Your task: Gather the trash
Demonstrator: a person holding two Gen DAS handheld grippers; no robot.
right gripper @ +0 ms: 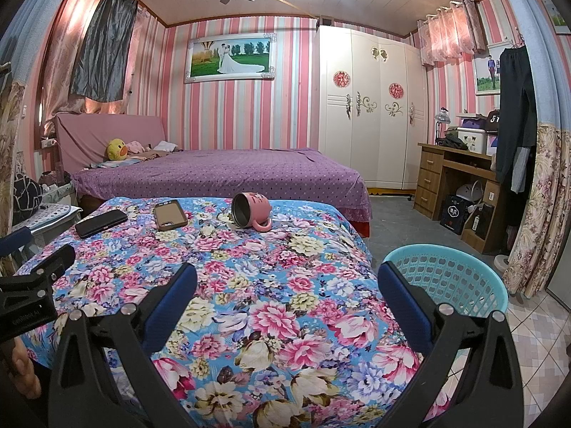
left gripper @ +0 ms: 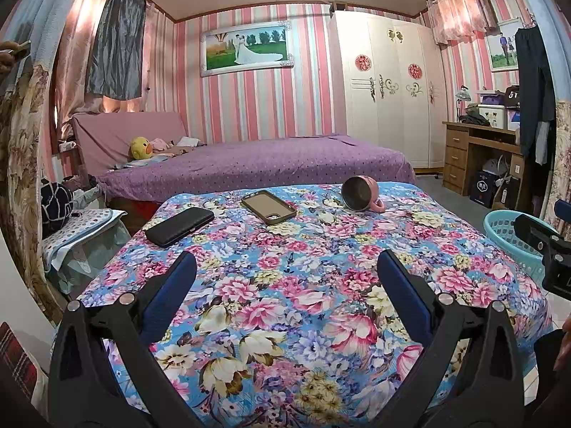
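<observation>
Both tongs, left and right, are hanging released over the floral cloth, grasping nothing. Beyond them a black case, a brown phone case and a tipped pink mug are lying apart. A teal basket is standing beside the cloth, right of it. Lettering on the left tong's body is showing in the right view, too blurred to read.

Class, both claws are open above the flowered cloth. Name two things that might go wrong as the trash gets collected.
1. The pink mug lies on its side on the soft flowered cloth; a nudge may roll it off.
2. The black case sits near the cloth's left edge and might slide off.
3. The blue basket stands beside the right claw; the left claw is farther.
</observation>
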